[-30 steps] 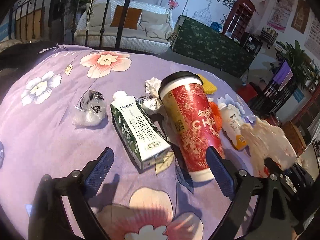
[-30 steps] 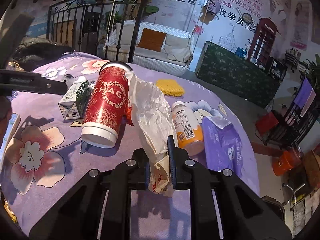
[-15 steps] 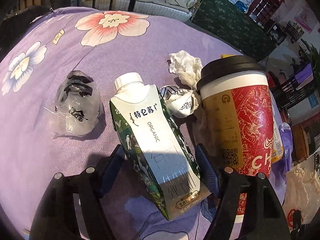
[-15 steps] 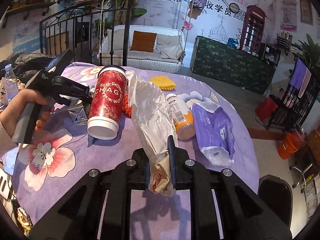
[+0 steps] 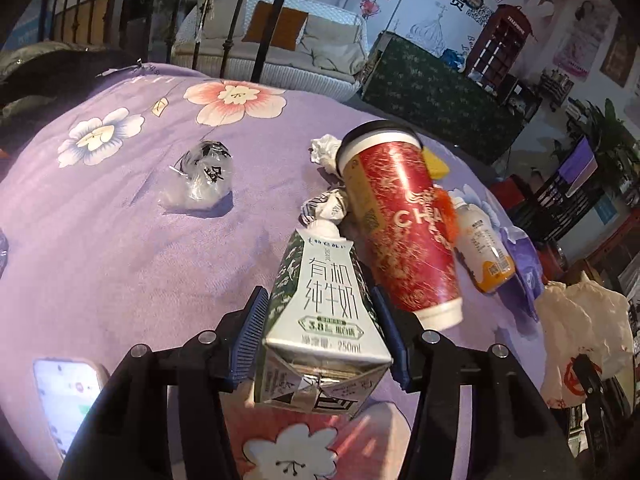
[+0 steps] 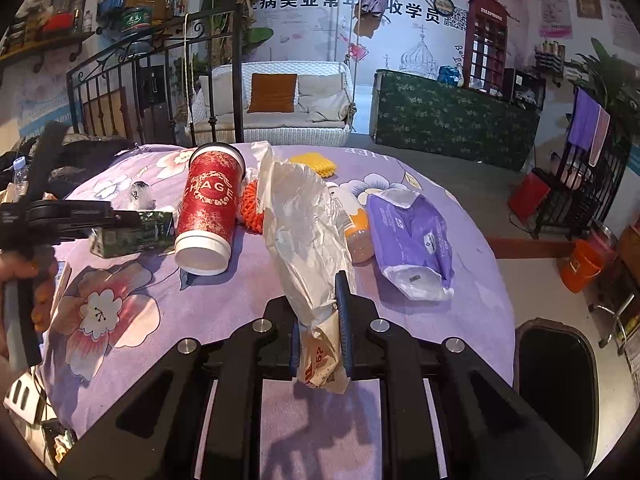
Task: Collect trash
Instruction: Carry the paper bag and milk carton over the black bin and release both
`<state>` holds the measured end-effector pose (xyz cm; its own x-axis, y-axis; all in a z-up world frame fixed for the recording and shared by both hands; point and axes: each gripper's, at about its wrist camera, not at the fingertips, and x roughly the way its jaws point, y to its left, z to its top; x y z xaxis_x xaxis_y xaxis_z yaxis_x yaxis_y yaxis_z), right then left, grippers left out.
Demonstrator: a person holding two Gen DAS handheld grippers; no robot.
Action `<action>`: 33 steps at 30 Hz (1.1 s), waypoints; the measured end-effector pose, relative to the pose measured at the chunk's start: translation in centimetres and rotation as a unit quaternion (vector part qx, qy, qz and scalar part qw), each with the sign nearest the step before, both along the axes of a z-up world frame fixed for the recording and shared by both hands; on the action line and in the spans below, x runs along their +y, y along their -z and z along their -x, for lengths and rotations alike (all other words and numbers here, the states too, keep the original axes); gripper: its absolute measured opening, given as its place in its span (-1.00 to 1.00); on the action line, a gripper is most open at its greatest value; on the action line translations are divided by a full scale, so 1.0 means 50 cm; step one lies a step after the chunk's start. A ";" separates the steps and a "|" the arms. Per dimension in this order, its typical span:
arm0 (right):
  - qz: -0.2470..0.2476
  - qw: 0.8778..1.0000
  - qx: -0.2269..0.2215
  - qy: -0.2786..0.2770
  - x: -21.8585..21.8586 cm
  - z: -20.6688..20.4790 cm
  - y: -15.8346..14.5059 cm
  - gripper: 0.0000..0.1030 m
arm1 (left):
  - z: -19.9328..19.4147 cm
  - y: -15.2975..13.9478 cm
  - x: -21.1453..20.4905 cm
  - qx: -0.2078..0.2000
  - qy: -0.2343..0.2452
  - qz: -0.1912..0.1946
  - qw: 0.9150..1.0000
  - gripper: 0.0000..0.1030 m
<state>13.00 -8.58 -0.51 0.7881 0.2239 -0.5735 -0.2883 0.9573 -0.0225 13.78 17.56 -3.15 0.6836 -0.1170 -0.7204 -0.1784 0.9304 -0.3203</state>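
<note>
A green-and-white milk carton (image 5: 328, 308) stands between the blue pads of my left gripper (image 5: 318, 296), its cap pointing away. The jaws are closing and both pads touch its sides. In the right wrist view the left gripper (image 6: 120, 216) holds the carton (image 6: 136, 234) at the table's left, with a hand on the handle. My right gripper (image 6: 320, 312) is shut on the neck of a crumpled white paper bag (image 6: 300, 220), which also shows in the left wrist view (image 5: 584, 328). A red paper cup (image 5: 400, 232) lies on its side just right of the carton.
On the purple floral cloth (image 5: 120, 240) lie a crumpled clear wrapper (image 5: 200, 176), paper balls (image 5: 326, 152), a small yoghurt bottle (image 5: 484, 252), a purple packet (image 6: 412, 236), a yellow sponge (image 6: 316, 162) and a phone (image 5: 64, 400). A black bin (image 6: 556, 376) stands on the floor at the right.
My left gripper moved in over the lying carton, its jaws narrowed onto it, and the carton now sits tilted up between the pads. The right gripper kept hold of the bag and shifted sideways.
</note>
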 end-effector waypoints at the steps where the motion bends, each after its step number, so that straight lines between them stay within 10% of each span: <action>1: -0.002 1.000 0.000 0.002 -0.004 0.005 0.002 -0.69 | 0.009 -0.005 -0.016 -0.004 0.003 -0.004 1.000 0.01; 18: -0.015 0.997 -0.011 0.078 -0.151 0.071 0.002 -0.69 | 0.106 -0.069 -0.179 -0.077 0.076 0.023 0.994 0.00; 33: -0.012 0.962 0.047 0.269 -0.468 0.073 0.055 -0.69 | 0.083 -0.065 -0.432 -0.094 0.249 0.049 0.963 0.00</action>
